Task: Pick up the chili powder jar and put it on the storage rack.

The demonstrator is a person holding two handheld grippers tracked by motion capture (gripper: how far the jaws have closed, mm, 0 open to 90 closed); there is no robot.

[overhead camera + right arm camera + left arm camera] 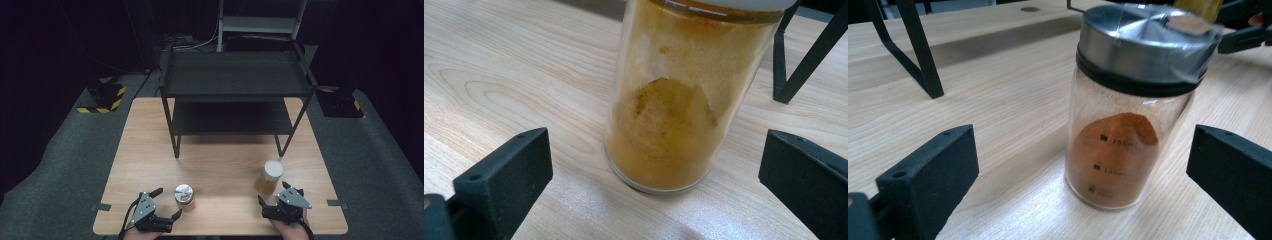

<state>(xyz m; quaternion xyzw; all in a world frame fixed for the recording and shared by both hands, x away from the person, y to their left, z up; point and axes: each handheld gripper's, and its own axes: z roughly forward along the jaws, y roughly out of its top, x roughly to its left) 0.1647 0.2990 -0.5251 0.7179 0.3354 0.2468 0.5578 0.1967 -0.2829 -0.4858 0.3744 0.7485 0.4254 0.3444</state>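
left gripper [168, 205] gaping wide, gripping nothing; red spice jar [1128, 120] standing between its jaws. right gripper [273, 196] likewise framing yellow spice jar [684, 100]. approach step; closing probably coming next.

High view: set above the near edge of the wooden table [220, 155], looking forward and down, far enough back to take in the black shelf rack [235, 90] and the dark floor around it. Left gripper view: low over the tabletop, very near, aimed between its own two black jaws at a metal-lidded spice jar [1128, 110] with a rack leg [913, 50] behind. Right gripper view: equally low and near, aimed at a yellow powder jar [679, 100] with another rack leg [804, 60] beyond; both jars also seen from above, metal-lidded [184, 197] and yellow [269, 177].
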